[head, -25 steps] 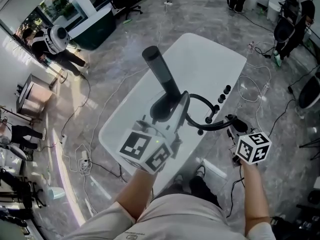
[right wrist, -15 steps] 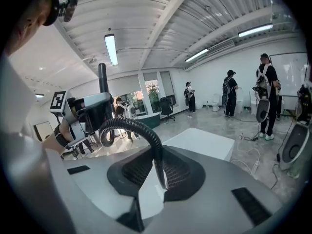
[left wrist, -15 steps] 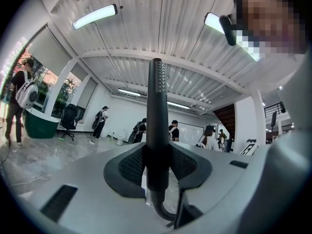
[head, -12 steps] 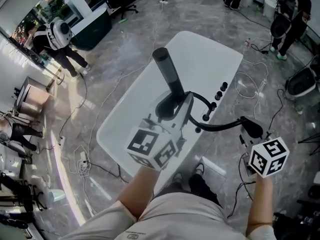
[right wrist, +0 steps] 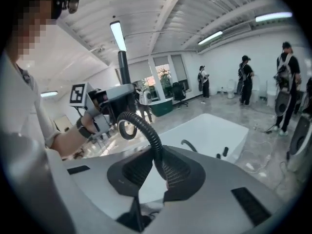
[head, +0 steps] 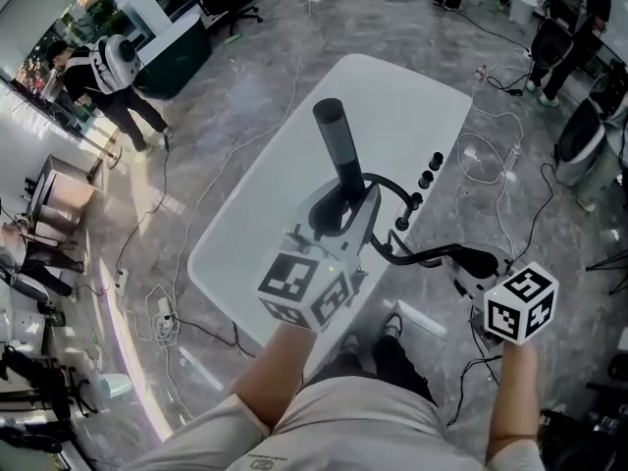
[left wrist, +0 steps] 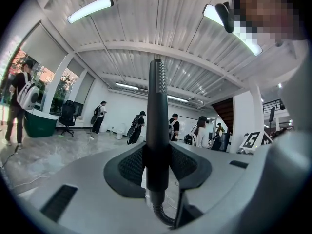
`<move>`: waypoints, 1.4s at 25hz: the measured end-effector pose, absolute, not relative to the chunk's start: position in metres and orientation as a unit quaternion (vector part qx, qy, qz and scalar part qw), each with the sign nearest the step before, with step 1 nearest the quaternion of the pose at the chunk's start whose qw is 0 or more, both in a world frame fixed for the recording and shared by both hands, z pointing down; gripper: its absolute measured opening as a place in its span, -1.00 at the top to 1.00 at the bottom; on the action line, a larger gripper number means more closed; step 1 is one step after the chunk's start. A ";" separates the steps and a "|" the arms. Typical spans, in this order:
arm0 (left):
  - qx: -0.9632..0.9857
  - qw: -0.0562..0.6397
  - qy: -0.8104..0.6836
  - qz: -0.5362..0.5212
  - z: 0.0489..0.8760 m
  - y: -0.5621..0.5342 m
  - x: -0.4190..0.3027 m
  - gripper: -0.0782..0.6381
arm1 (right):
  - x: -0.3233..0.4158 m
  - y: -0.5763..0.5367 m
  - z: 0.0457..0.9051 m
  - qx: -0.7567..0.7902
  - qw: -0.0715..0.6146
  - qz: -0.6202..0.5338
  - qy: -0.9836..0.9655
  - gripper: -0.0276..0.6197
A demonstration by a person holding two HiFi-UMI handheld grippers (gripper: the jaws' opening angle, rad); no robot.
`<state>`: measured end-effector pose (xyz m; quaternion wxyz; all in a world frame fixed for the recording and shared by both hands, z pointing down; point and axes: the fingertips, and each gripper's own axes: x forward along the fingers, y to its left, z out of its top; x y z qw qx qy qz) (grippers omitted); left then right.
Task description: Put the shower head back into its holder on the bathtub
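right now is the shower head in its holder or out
Out. The left tool grips the shower head, holding it over the bathtub, while the right tool holds its hose.

Grey marbled floor (head: pixel 245 96), loose cables (head: pixel 491 155) across it. White ribbed ceiling (left wrist: pixel 170 28), strip lights (left wrist: pixel 90 9). Windows (right wrist: pixel 163 72) behind; office chair (left wrist: pixel 67 115).

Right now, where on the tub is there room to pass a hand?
The tub is bare at its far end, beyond the shower head, and along its left rim. The right rim is crowded: knobs and hose. Cables litter the floor.
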<state>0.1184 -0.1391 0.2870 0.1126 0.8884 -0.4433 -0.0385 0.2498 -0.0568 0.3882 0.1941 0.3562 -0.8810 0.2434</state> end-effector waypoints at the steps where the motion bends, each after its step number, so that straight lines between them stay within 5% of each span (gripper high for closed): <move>1: 0.886 0.114 -0.447 -0.038 0.288 -0.139 0.114 0.41 | 0.238 -0.050 0.386 0.327 0.185 0.256 -0.890 0.71; 6: 0.883 0.121 -0.451 -0.045 0.294 -0.138 0.106 0.41 | 0.215 -0.019 0.376 0.251 0.191 0.266 -0.911 0.71; 13: 0.888 0.129 -0.439 -0.044 0.300 -0.138 0.117 0.41 | 0.246 -0.024 0.414 0.316 0.324 0.221 -0.864 0.71; 35: 0.880 0.141 -0.454 -0.021 0.341 -0.158 0.111 0.41 | 0.233 -0.084 0.507 0.361 0.326 0.181 -0.855 0.70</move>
